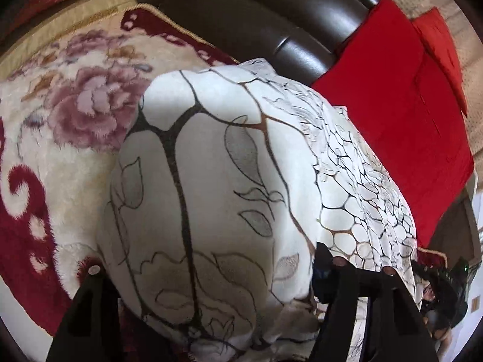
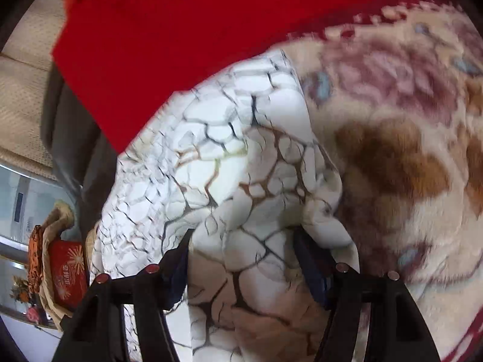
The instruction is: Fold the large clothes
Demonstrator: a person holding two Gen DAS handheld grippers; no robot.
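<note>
A large white garment (image 1: 229, 181) with black and brown vein and leaf print lies bunched on a floral plush blanket (image 1: 60, 126). In the left wrist view my left gripper (image 1: 208, 274) has its fingers wide apart, and the cloth billows between and over them. In the right wrist view the same garment (image 2: 229, 175) fills the middle. My right gripper (image 2: 244, 244) stands open with a thick fold of the cloth lying between its fingers (image 2: 314, 265). I cannot tell whether either finger presses the cloth.
A red cloth (image 1: 398, 114) lies beyond the garment, also in the right wrist view (image 2: 187, 30). A dark brown padded headboard (image 1: 271, 21) runs along the back. A red box (image 2: 66, 274) stands off the bed's edge at left.
</note>
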